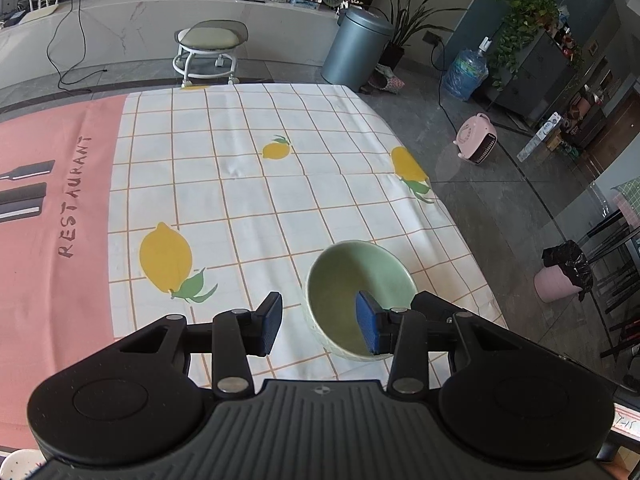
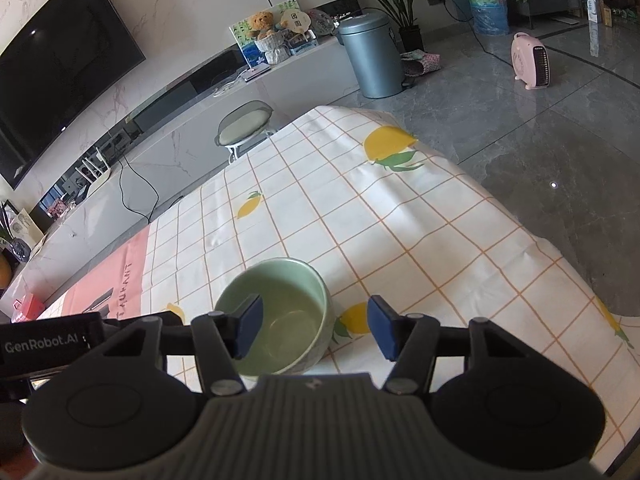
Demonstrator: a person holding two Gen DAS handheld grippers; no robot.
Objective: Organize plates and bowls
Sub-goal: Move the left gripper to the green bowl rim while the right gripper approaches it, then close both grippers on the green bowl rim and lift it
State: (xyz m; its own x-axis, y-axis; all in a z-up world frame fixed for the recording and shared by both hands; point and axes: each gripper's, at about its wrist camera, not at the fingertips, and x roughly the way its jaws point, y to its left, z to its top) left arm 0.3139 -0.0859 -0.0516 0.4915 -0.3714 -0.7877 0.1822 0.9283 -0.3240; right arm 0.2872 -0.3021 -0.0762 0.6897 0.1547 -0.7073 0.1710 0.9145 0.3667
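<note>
**Both grippers straddling the bowl wall, no grip yet**

I am holding my left gripper (image 1: 320, 322) low in the left wrist frame with its jaws standing apart. The green bowl (image 1: 352, 280) is sitting at lower centre-right on the lemon-print tablecloth (image 1: 248, 184), near the cloth's right edge. My right-hand pad is reaching inside the bowl and the other is staying outside, so I am judging this a setup for pinching the wall; neither pad is visibly pressing on it.

In the right wrist frame my right gripper (image 2: 316, 326) is likewise standing open. Its left-hand pad is hanging over the bowl's interior; the other is sitting clear over the cloth, beside the bowl.

Only the right wrist view is showing the bowl's empty bottom and a corner of the other tool at the left edge. Only the left wrist view is showing how near the bowl is sitting to the table edge. No plates are appearing for certain in either frame.
</note>
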